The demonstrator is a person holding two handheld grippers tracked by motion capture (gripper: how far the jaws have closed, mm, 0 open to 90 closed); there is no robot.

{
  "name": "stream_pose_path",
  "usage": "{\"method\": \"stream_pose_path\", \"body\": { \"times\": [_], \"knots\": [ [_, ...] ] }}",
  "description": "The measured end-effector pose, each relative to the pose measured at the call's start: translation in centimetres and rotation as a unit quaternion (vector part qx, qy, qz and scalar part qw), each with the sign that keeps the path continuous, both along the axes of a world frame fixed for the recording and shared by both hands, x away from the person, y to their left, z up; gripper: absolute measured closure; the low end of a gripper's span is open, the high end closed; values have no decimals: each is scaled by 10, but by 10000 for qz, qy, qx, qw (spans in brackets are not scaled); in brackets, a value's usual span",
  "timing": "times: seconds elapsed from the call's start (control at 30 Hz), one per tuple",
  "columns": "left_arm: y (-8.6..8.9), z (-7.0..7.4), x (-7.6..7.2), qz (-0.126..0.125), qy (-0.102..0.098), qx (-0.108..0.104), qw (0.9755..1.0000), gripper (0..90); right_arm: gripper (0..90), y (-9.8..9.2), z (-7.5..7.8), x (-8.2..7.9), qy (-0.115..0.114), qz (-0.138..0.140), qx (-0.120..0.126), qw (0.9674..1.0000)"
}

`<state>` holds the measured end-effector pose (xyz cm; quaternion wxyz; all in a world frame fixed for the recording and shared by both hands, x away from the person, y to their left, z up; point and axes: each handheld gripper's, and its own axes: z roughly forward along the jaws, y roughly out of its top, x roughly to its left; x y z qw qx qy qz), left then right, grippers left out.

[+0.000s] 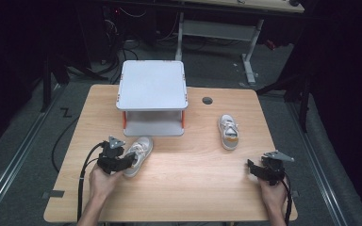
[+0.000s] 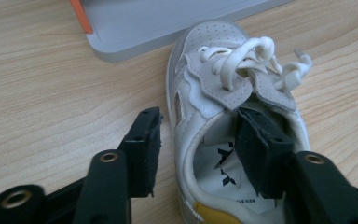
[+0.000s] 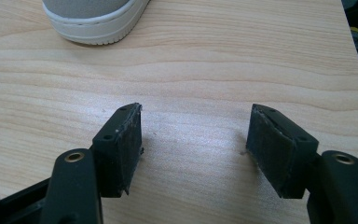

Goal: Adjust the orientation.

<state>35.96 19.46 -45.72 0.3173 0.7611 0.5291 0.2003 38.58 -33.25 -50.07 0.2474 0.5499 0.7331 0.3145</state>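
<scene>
My left hand-held gripper sits at the near shoe, which lies on the table just in front of the grey stand. One jaw is inside the shoe's opening behind the tongue, the other outside along its side wall, so the wall stands between them. The jaws are about half open; I cannot quite tell if the pads press on the wall yet. My right hand-held gripper rests wide open over bare table with nothing between its jaws, the other shoe a little beyond it.
</scene>
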Motion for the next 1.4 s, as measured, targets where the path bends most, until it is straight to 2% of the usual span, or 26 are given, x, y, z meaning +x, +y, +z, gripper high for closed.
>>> {"method": "stream_pose_path", "body": {
  "times": [0.13, 0.3, 0.43, 0.47, 0.53, 0.8, 1.03, 1.2, 1.4],
  "knots": [
    [1, -1, 2, 2, -30, -88, 10000, 613, 357, 0, 0, 0, 0, 0, -1, 10000],
    [1, -1, 2, 17, -54, -36, 10000, 652, 356, 0, 0, 0, 0, 0, 0, 10000],
    [1, 1, -1, 116, -185, 143, 9997, 724, 356, 0, 0, 0, 0, -1, 1, 10000],
    [2, 1, -1, 103, -196, 155, 9996, 767, 356, 0, 0, 0, 0, 0, 0, 10000],
    [2, 1, -2, 134, -192, 168, 9996, 799, 355, 0, 0, 0, 0, 1, -1, 10000],
    [1, 2, -2, 216, -240, 214, 9992, 837, 354, 0, 0, 0, 1, -2, -1, 10000],
    [-5, 12, -4, 152, -285, 82, 9994, 841, 353, 0, 0, 0, 1, 1, 2, 10000],
    [-15, 19, -5, 50, -316, 42, 9995, 841, 353, 0, 0, 0, 3, 1, 3, 10000],
    [-42, 25, -3, -188, -283, 56, 9994, 841, 352, 0, 0, 0, 4, 3, 2, 10000]
  ]
}}
